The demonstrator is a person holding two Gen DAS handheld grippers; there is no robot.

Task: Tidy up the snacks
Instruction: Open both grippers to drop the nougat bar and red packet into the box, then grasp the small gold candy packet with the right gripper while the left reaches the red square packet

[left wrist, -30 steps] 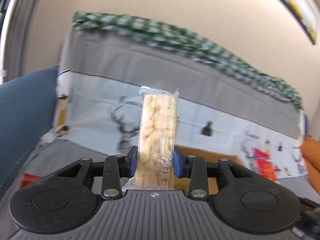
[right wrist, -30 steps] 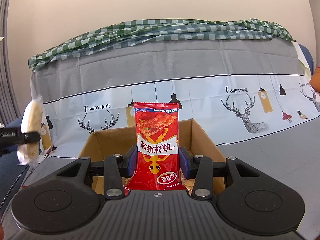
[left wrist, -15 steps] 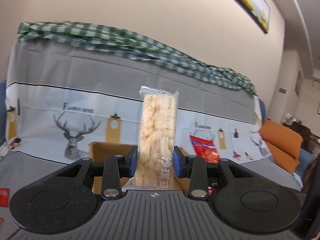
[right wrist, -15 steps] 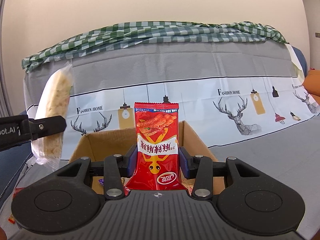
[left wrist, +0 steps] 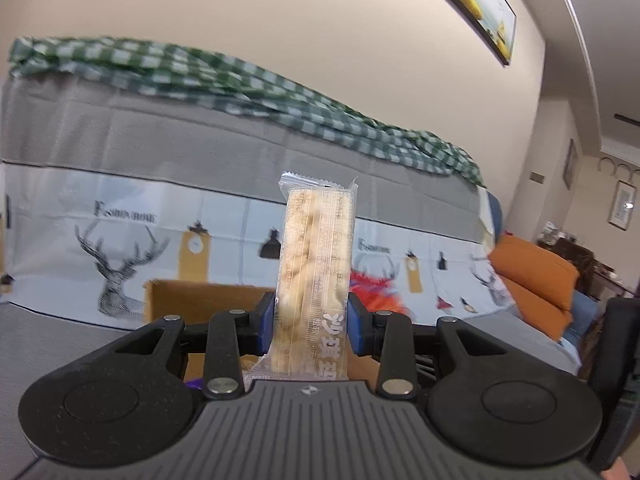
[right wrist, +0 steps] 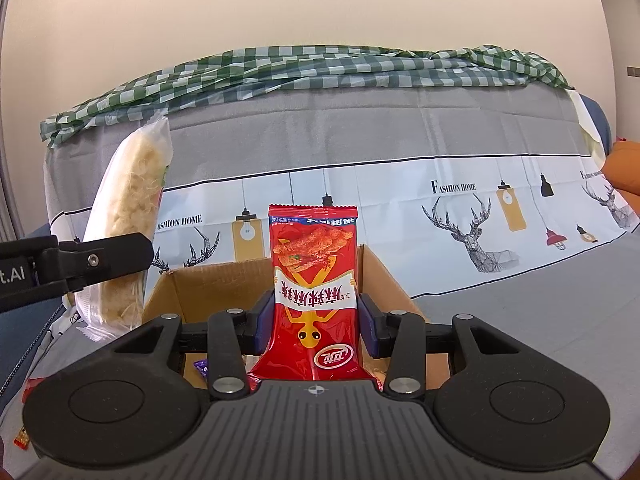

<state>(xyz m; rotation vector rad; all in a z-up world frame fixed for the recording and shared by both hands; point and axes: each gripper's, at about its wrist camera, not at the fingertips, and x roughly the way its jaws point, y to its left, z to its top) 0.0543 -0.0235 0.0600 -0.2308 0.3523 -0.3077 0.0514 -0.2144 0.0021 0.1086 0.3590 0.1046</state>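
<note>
Two snacks stand up between the tongs, one in each. The left gripper (left wrist: 311, 328) squeezes a clear pack of pale crispy bars (left wrist: 316, 276), which pokes straight up from its blue pads. The right gripper (right wrist: 315, 322) is letting go, its jaws opening around a red snack bag (right wrist: 314, 292); the pads may still touch it. Both are above the open cardboard box (right wrist: 208, 284) on the grey sofa seat (right wrist: 540, 292), with the bar pack near the box's left edge.
</note>
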